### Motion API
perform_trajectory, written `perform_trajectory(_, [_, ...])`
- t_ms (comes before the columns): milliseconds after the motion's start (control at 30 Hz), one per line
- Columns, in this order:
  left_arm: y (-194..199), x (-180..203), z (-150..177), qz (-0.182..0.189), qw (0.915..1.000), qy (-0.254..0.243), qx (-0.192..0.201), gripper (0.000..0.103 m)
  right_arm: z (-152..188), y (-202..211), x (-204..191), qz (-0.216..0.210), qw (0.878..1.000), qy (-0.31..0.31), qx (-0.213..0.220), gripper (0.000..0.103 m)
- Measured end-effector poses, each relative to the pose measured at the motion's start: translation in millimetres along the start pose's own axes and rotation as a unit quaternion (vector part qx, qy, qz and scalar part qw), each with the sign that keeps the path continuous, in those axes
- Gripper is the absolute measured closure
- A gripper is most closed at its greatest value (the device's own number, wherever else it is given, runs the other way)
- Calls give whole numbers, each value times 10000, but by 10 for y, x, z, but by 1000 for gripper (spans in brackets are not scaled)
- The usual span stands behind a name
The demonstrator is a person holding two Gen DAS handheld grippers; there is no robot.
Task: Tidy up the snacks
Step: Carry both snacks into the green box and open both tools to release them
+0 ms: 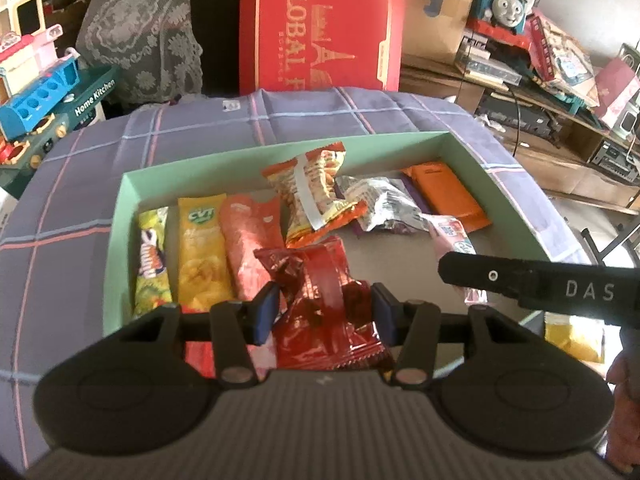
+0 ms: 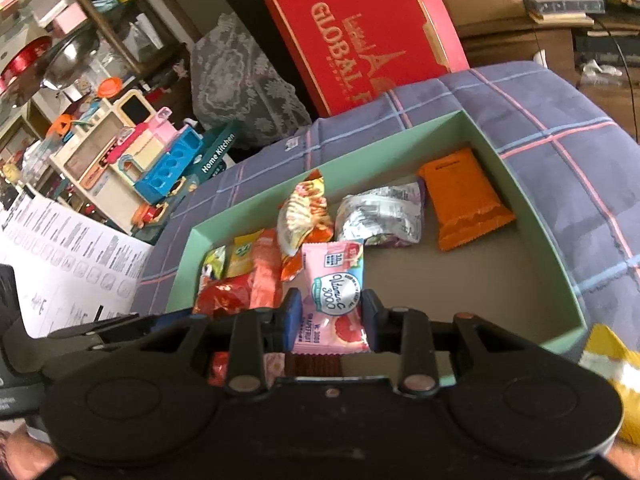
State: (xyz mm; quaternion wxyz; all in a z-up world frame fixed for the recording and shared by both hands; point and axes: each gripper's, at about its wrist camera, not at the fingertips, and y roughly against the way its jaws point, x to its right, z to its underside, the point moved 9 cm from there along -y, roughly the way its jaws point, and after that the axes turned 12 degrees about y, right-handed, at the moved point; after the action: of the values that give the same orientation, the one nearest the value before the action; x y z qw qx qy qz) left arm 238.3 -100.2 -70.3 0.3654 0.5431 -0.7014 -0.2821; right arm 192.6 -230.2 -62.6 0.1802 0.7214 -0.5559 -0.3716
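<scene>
Left claw [image 1: 326, 312] apparently grips red packet [image 1: 320, 304] over green tray [image 1: 280, 146].

Worktop covered by a purple plaid cloth [image 1: 192, 136] with pink and pale blue lines. Behind it stood a large red box [image 1: 320, 24] lettered "GLOBAL" in gold, upright. Left of the box, a grey lace cover [image 1: 140, 36] draped over something unseen. Further left, a toy kitchen set [image 2: 152, 156], its teal carton marked "Home Kitchen". At far right, a blue toy train [image 1: 502, 2] with a face sat on cluttered shelving. Printed paper sheets [image 2: 68, 256] lay at left in the right wrist view.
</scene>
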Motion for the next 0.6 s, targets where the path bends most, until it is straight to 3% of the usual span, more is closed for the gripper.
perform_trajectory(267, [-336, -51, -94, -165, 9998, 24, -136, 53, -112, -301, 22, -82, 9997, -173, -146, 68])
perform_trajectory(300, [-358, -46, -101, -196, 9997, 14, -118, 49, -125, -323, 21, -103, 9996, -197, -151, 67])
perform_trajectory(333, [-373, -38, -107, -236, 9997, 0, -95, 33, -134, -345, 23, -135, 9994, -254, -166, 59])
perform_trajectory(367, [-389, -37, -108, -300, 9995, -11, -76, 21, -143, -357, 19, -180, 9992, -323, -182, 44])
perform_trajectory(400, [-393, -45, -105, -405, 9992, -17, -31, 1, -152, -358, 24, -201, 9990, -371, -168, 34])
perform_trajectory(433, [-392, -48, -113, -482, 9988, -29, 38, 0, -158, -342, 32, -157, 9991, -369, -110, 19])
perform_trajectory(467, [-381, -47, -110, -531, 9985, -63, 101, 0, -168, -326, 35, -84, 9994, -334, -51, 13])
perform_trajectory(600, [-369, -43, -75, -529, 9986, -21, -4, 0, -179, -279, 58, -21, 9996, -294, 13, 7])
